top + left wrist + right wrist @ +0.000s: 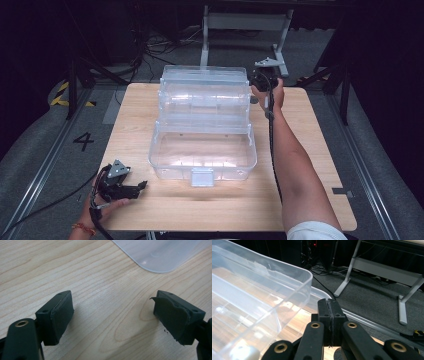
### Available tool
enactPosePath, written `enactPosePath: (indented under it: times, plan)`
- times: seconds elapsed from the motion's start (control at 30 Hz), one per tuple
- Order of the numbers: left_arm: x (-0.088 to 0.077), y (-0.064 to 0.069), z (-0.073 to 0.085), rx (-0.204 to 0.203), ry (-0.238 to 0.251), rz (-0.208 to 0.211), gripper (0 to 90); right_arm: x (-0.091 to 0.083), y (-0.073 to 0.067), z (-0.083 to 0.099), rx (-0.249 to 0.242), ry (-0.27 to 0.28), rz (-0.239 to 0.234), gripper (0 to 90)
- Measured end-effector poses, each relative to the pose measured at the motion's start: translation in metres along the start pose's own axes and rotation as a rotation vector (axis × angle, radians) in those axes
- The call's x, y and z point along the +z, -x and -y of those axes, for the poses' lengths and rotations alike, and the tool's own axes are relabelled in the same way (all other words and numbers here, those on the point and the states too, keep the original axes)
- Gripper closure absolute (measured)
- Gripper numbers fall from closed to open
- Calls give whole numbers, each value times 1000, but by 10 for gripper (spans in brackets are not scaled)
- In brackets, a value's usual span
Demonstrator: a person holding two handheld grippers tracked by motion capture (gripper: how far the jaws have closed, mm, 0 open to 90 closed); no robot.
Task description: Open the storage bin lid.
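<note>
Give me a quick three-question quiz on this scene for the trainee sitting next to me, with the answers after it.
1. True or false: the left tool rests near the wooden table's front left corner with its jaws spread open.
2. Which tool is beside the far right corner of the clear plastic tiered storage box: A) left, B) right?
3. What do the right tool's jaws hold between them?

Key:
1. True. The left gripper view shows bare wood between the two pads.
2. B. The high view shows the right hand reaching there.
3. Nothing. The right gripper view shows the jaws pressed together with nothing between them, next to the box's wall.
</note>
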State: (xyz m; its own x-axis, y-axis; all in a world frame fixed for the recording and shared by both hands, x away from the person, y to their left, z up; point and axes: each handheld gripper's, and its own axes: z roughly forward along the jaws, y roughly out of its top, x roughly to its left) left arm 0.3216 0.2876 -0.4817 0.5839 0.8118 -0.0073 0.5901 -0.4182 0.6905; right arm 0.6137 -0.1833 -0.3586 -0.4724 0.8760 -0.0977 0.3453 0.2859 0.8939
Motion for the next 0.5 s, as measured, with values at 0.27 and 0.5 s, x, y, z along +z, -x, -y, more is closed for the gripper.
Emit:
enactPosePath:
  times: [0.27,0.5]
  plan:
    - [0,0,0,-1,0,-1,169,-8,2,1,-2,5,-2,886]
    - [0,0,0,0,-3,1,169,-16,1,4,-21,7,-9,878]
